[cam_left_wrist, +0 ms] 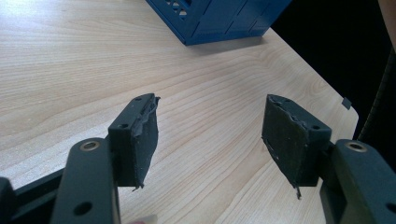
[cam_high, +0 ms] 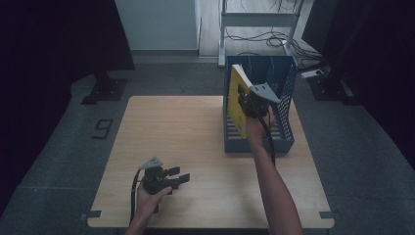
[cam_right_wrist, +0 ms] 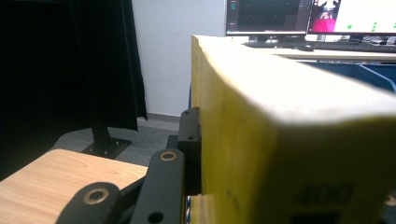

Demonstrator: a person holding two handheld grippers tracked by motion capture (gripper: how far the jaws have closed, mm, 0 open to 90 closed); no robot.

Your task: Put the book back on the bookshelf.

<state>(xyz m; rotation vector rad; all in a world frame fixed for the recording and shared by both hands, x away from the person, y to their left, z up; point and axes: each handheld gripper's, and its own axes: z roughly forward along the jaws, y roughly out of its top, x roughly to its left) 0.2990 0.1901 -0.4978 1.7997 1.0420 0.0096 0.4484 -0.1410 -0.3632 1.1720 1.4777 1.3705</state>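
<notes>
A: One yellow book [cam_high: 238, 100], clamped in the right gripper [cam_high: 246, 105], tilts upright over the blue rack [cam_high: 284, 132].
B: Left gripper [cam_high: 180, 178]?
A: Jaws apart, empty, well away above the tabletop [cam_high: 195, 147].

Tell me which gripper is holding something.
The right gripper: its jaws clamp the yellow book over the blue rack. The left gripper is open, empty.

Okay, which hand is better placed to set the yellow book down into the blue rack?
The right. The right gripper is already shut on the yellow book, holding it tilted over the blue rack. The left gripper sits open and empty near the table's front edge, far from the rack.
</notes>
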